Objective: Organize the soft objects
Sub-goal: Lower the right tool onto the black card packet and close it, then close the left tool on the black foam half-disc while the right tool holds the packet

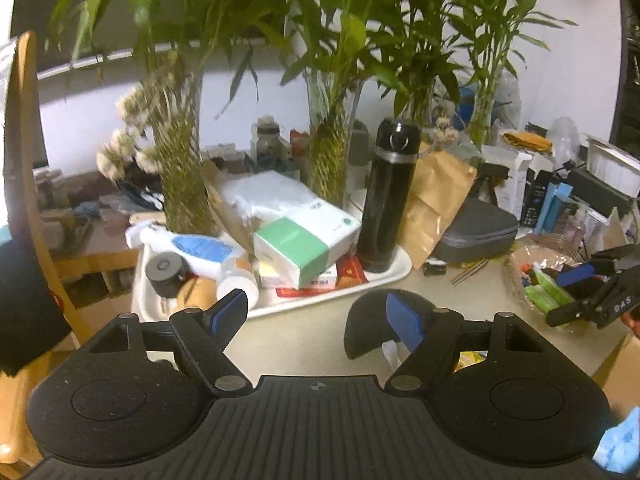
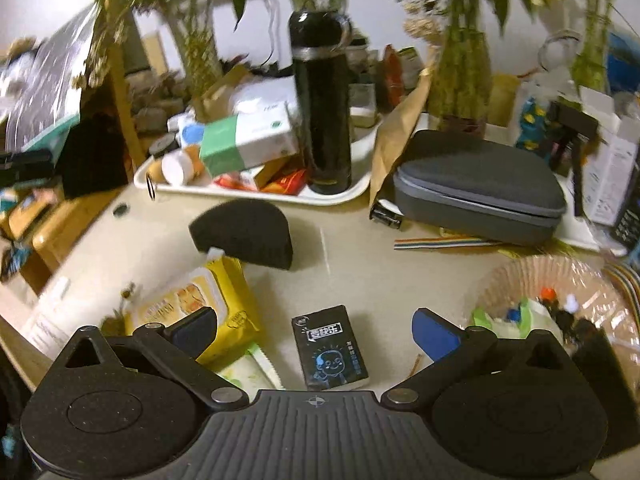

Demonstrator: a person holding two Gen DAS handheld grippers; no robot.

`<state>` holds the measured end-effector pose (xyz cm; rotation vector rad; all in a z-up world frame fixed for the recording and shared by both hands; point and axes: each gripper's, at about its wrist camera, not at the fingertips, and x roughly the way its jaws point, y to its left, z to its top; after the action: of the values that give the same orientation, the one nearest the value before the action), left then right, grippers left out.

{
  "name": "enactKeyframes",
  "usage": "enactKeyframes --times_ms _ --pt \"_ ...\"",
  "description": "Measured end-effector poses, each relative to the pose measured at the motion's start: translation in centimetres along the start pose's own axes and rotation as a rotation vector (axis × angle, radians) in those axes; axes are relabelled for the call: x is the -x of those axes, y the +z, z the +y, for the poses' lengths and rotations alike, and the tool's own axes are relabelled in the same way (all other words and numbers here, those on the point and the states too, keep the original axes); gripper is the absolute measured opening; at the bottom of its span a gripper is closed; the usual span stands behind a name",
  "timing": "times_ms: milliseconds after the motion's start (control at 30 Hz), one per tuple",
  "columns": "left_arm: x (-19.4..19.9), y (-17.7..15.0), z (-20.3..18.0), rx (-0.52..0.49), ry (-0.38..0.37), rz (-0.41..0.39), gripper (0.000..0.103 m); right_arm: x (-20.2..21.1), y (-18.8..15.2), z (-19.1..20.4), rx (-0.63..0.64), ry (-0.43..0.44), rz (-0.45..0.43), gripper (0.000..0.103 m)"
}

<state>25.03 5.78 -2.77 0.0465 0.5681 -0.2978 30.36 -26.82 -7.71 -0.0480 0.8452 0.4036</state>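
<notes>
Above the table, both hand-held grippers gape, tilted downward.

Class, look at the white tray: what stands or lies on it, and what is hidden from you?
On the white tray stand a black flask, a green-and-white box, and red packets. Whatever lies beneath the box is mostly covered.

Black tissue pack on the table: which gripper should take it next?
Right. The black tissue pack lies directly between the right gripper's open jaws. The left gripper faces the black sponge instead, and the pack doesn't show in its view.
</notes>
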Motion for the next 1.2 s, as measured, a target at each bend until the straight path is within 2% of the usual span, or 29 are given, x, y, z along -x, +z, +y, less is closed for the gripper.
enactKeyframes --times_ms 133,200,333,500,767,900,1067,1200 --pt "-1.5 -0.4 0.1 -0.007 0.009 0.029 0.076 -2.4 0.0 -0.2 0.065 -0.017 0.04 0.101" --pt "-1.9 -0.4 0.1 -0.007 0.008 0.036 0.076 -3.5 -0.2 -0.4 0.087 -0.015 0.06 0.095" --pt "-2.9 -0.4 -0.1 -0.012 -0.006 0.039 0.076 -5.6 -0.5 -0.6 0.121 -0.015 0.1 0.091" --pt "-4.4 -0.9 -0.6 -0.06 -0.011 0.065 0.076 -7.2 -1.0 -0.7 0.15 -0.026 0.144 0.079" --pt "-6.7 -1.5 -1.2 -0.1 -0.061 0.099 0.076 -8.8 -1.5 -0.5 0.191 -0.021 0.189 0.07" --pt "-7.9 -1.9 -1.5 -0.136 -0.079 0.109 0.076 -9.5 -1.7 -0.2 0.204 -0.018 0.21 0.052" --pt "-9.4 -2.3 -1.8 -0.163 -0.101 0.118 0.076 -9.4 -1.5 -0.1 0.192 -0.022 0.217 0.052" --pt "-11.0 -2.7 -2.3 -0.204 -0.112 0.127 0.076 -8.3 -0.7 -0.4 0.161 -0.027 0.176 0.052"
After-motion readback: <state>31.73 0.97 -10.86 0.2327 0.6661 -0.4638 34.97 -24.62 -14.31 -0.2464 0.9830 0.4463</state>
